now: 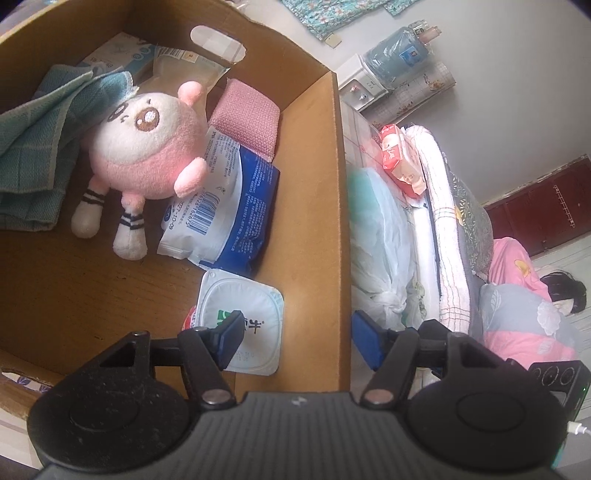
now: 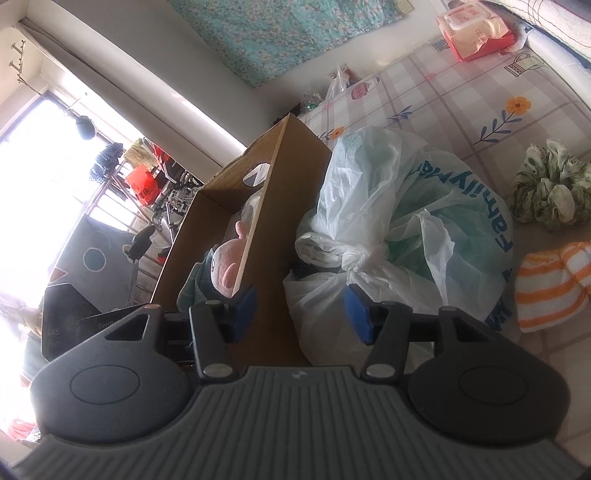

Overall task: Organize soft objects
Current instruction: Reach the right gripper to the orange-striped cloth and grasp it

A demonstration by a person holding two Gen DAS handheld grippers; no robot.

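A cardboard box (image 1: 310, 184) holds a pink plush toy (image 1: 147, 147), a teal towel (image 1: 40, 140), a pink knitted cloth (image 1: 247, 114), a blue-and-white soft pack (image 1: 229, 218) and a white sealed cup (image 1: 240, 317). My left gripper (image 1: 298, 341) is open and straddles the box's right wall, one finger above the cup and the other outside. In the right wrist view my right gripper (image 2: 302, 316) is open between the box (image 2: 280, 206) and a knotted white plastic bag (image 2: 388, 229), gripping nothing. A green scrunchie (image 2: 550, 184) and an orange-striped knit piece (image 2: 550, 284) lie to the right.
A red tissue pack (image 2: 476, 29) lies far back on the checked floral cloth (image 2: 461, 99). Folded bedding (image 1: 454, 206) runs along the box's right side, with a person lying beyond it (image 1: 532, 295). A black device (image 2: 62, 321) sits left of the box.
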